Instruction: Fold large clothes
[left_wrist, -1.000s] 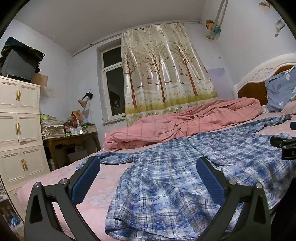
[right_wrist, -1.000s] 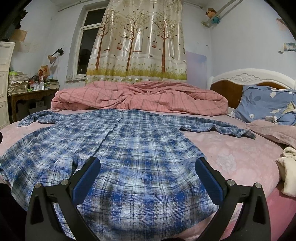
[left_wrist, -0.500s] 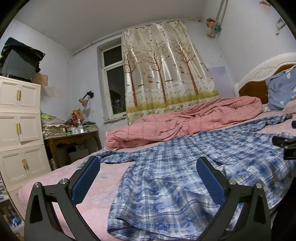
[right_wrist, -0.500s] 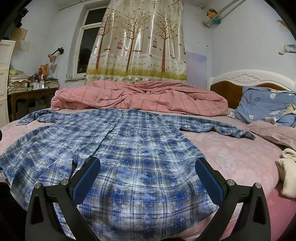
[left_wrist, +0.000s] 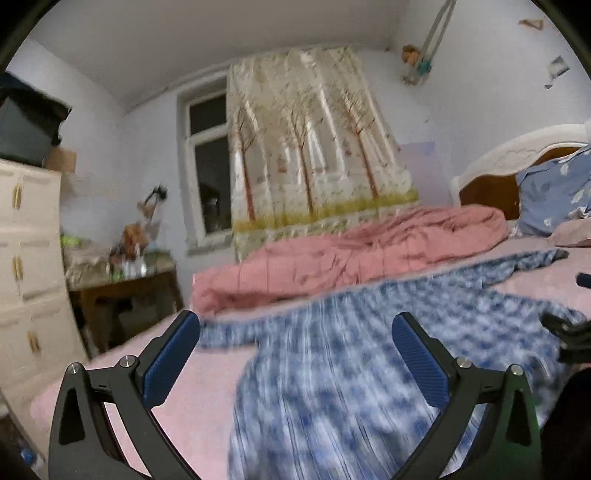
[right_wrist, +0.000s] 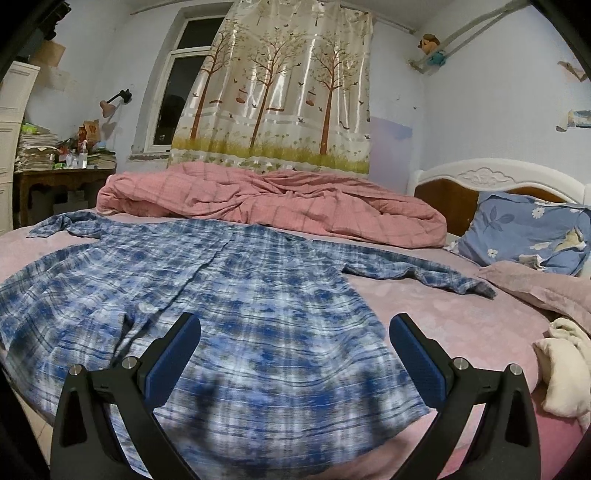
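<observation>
A large blue and white plaid shirt (right_wrist: 236, 295) lies spread flat on the pink bed sheet (right_wrist: 443, 321), sleeves stretched out to both sides. It also shows, blurred, in the left wrist view (left_wrist: 351, 362). My right gripper (right_wrist: 295, 354) is open and empty, hovering over the shirt's near hem. My left gripper (left_wrist: 295, 354) is open and empty, above the shirt's left hem corner. The right gripper's tip (left_wrist: 569, 332) shows at the right edge of the left wrist view.
A rumpled pink quilt (right_wrist: 277, 206) lies along the far side of the bed. A blue floral pillow (right_wrist: 528, 236) leans on the headboard. A cream garment (right_wrist: 565, 373) lies at the right. A wooden table (left_wrist: 125, 295) and white cabinet (left_wrist: 29, 280) stand left.
The left gripper has swung, so its view is now blurred and the shirt sits lower and more to the right. The right gripper has barely moved. Both stay open.
</observation>
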